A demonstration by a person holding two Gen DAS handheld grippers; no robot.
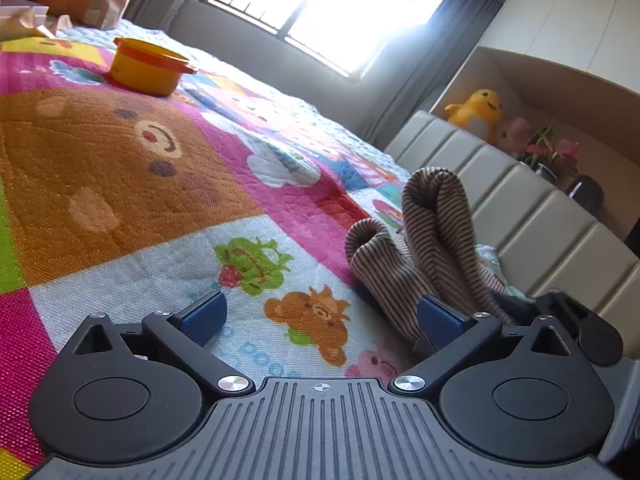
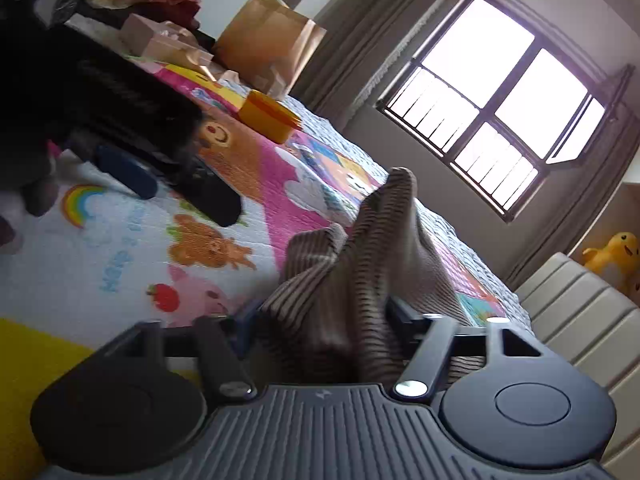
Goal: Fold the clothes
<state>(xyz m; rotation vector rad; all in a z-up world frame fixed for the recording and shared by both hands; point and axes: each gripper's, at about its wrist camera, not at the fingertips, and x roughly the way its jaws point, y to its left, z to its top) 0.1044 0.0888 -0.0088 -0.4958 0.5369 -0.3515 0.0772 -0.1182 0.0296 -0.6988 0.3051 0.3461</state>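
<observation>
Though bunched, striped garment between jaws.

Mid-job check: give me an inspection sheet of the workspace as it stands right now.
Surface: colourful quilted play mat covering the bed.
Job's things: striped garment, bunched and raised off the mat.
Clutter: orange tub on the mat; brown paper bag at the far end.
Grippers: left gripper open, nothing between its fingers, garment beside it; right gripper has the garment between its fingers, grip looks closed.
Cables: nothing seen.
Surroundings: barred window, padded headboard, yellow plush duck on a shelf.
</observation>
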